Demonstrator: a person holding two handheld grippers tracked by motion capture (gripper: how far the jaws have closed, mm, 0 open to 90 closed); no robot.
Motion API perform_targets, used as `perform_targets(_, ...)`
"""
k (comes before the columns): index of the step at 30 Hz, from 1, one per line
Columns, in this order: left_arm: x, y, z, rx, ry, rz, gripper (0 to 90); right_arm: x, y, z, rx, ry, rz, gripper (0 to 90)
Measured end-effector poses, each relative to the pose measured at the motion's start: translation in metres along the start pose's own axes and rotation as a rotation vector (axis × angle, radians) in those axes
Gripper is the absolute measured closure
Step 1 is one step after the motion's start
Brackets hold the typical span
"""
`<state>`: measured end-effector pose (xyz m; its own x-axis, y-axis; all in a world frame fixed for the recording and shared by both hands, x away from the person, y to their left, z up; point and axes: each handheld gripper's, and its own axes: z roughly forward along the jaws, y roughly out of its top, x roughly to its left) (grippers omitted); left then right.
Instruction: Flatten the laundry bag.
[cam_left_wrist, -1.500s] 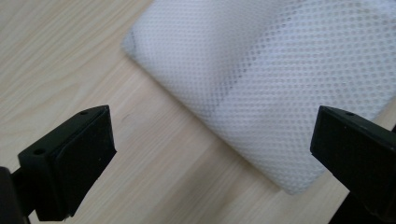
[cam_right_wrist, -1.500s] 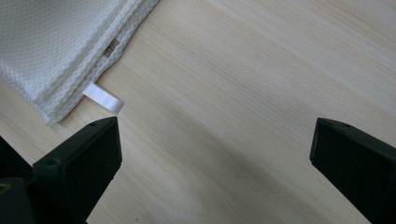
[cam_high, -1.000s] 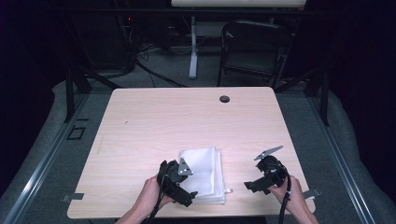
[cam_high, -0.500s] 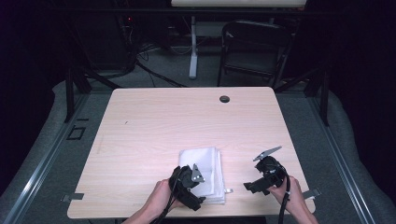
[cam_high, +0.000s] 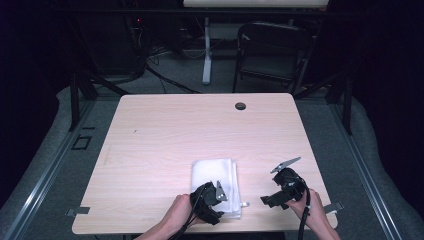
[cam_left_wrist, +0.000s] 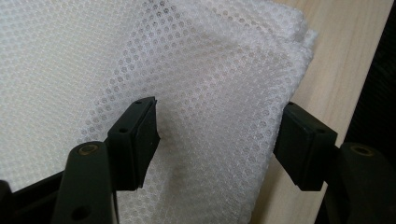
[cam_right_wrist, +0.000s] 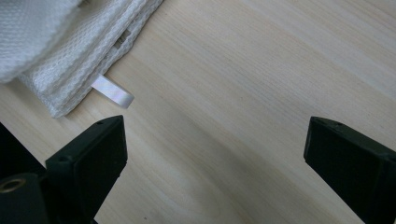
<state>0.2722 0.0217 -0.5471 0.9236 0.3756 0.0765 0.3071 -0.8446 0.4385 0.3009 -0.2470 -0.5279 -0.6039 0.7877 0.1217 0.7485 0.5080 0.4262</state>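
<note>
The folded white cloth (cam_high: 216, 186) lies in the lower middle of the high view, near the table's (cam_high: 165, 135) front edge, its long axis running away from me toward the far side. My left gripper (cam_left_wrist: 219, 140) is much the nearer one: its jaws stand wide over the cloth's near corner, one pad on the mesh, the other just past the folded edge above bare wood. Nothing is held. My right gripper (cam_right_wrist: 215, 168) hovers to the lower right, jaws wide and empty over the wood, the cloth at its upper left. The cloth is a honeycomb weave in several layers, with a small white loop tag (cam_right_wrist: 113, 93) poking from its edge.
</note>
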Motion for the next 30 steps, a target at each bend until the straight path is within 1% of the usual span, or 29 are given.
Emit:
perform_targets(1, 0.0, 0.0, 0.001, 0.006, 0.002, 0.001, 34.9, 0.0, 0.0, -0.001, 0.009, -0.003, -0.006, 5.7)
perform_targets(2, 0.0, 0.0, 0.002, 0.01, 0.003, 0.004, 34.9, 0.001, 0.0, 0.0, 0.003, -0.001, -0.002, 5.7)
perform_targets(4, -0.001, -0.001, 0.004, 0.013, 0.004, 0.003, 34.6, 0.0, 0.0, 0.0, 0.007, 0.013, -0.008, 5.7)
perform_targets(5, -0.001, -0.001, 0.004, 0.012, 0.005, 0.003, 34.8, 0.0, 0.001, -0.001, 0.021, -0.002, -0.02, 5.7)
perform_targets(7, -0.001, -0.001, 0.004, 0.016, 0.005, 0.008, 35.6, 0.001, 0.001, 0.0, 0.007, 0.015, -0.006, 5.7)
perform_targets(8, 0.0, -0.002, 0.005, 0.016, 0.003, 0.011, 36.5, 0.001, 0.001, 0.0, 0.008, 0.016, -0.007, 5.8)
perform_targets(9, 0.0, -0.002, 0.005, 0.014, 0.003, 0.01, 38.3, 0.001, 0.001, 0.001, 0.007, 0.017, -0.007, 5.8)
perform_targets(10, 0.001, -0.002, 0.004, 0.01, -0.007, 0.012, 41.2, 0.001, 0.001, 0.001, 0.015, 0.012, -0.011, 5.8)
perform_targets(11, 0.001, -0.002, 0.004, 0.006, -0.006, 0.007, 46.8, 0.001, 0.001, 0.0, 0.026, 0.001, -0.025, 5.8)
perform_targets(12, 0.001, -0.003, 0.004, 0.008, -0.003, 0.007, 47.6, 0.001, 0.001, 0.001, 0.018, 0.01, -0.022, 5.9)
perform_targets(13, 0.002, -0.003, 0.004, -0.001, -0.013, 0.007, 50.6, 0.002, 0.001, 0.001, 0.017, 0.012, -0.017, 5.9)
perform_targets(14, 0.002, -0.003, 0.004, -0.002, -0.01, 0.005, 55.2, 0.002, 0.001, 0.002, 0.018, 0.012, -0.018, 6.1)
perform_targets(15, 0.003, -0.004, 0.004, -0.005, -0.013, 0.005, 56.3, 0.002, 0.001, 0.002, 0.024, 0.018, -0.022, 6.4)
perform_targets(16, 0.004, -0.004, 0.003, -0.007, -0.013, 0.003, 57.6, 0.002, 0.002, 0.002, 0.03, 0.01, -0.032, 6.6)
perform_targets(18, 0.005, -0.004, 0.003, -0.01, -0.011, -0.005, 61.6, 0.004, 0.002, 0.003, 0.028, 0.007, -0.032, 6.9)
perform_targets(19, 0.006, -0.004, 0.003, -0.014, -0.017, -0.007, 66.3, 0.005, 0.002, 0.003, 0.026, 0.019, -0.031, 7.3)
perform_targets(20, 0.006, -0.005, 0.003, -0.017, -0.019, -0.01, 67.7, 0.007, 0.001, 0.005, 0.011, 0.017, -0.017, 7.6)
perform_targets(22, 0.007, -0.005, 0.003, -0.021, -0.018, -0.013, 70.7, 0.007, 0.002, 0.004, 0.032, 0.019, -0.036, 8.2)
perform_targets(23, 0.007, -0.005, 0.003, -0.022, -0.021, -0.016, 72.2, 0.008, 0.002, 0.005, 0.017, 0.023, -0.032, 10.5)
perform_targets(24, 0.008, -0.006, 0.002, -0.021, -0.021, -0.02, 72.2, 0.008, 0.002, 0.005, 0.017, 0.023, -0.032, 10.5)
perform_targets(25, 0.008, -0.006, 0.002, -0.026, -0.027, -0.023, 72.9, 0.008, 0.003, 0.004, 0.02, 0.023, -0.046, 11.5)
perform_targets(26, 0.009, -0.006, 0.002, -0.034, -0.033, -0.029, 75.9, 0.01, 0.003, 0.003, 0.017, 0.032, -0.052, 14.0)
perform_targets(27, 0.009, -0.006, 0.002, -0.034, -0.034, -0.03, 75.9, 0.01, 0.003, 0.003, 0.017, 0.032, -0.052, 14.0)
perform_targets(28, 0.009, -0.006, 0.002, -0.037, -0.033, -0.032, 76.6, 0.011, 0.004, 0.003, 0.018, 0.028, -0.06, 14.8)
perform_targets(29, 0.009, -0.006, 0.002, -0.039, -0.035, -0.034, 77.8, 0.011, 0.004, 0.003, 0.02, 0.033, -0.071, 16.4)
perform_targets(30, 0.01, -0.006, 0.002, -0.042, -0.037, -0.039, 78.4, 0.013, 0.004, 0.004, 0.01, 0.022, -0.08, 19.0)
